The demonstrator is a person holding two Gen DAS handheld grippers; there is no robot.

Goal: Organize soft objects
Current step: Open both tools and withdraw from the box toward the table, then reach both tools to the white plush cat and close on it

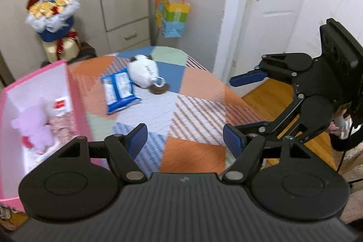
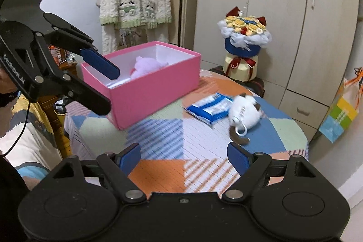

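Both grippers are released above the patchwork table (image 2: 158, 135).
The left gripper (image 1: 185, 140) and right gripper (image 2: 183, 158) hold nothing. The white plush (image 2: 246, 113) lies beside the blue packet (image 2: 209, 109), right of the pink box (image 2: 154, 87) holding a purple plush (image 2: 147, 65).

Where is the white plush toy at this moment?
The white plush toy lies on the patchwork table cover, touching the blue packet beside it. In the right wrist view it is right of the pink box, outside it.
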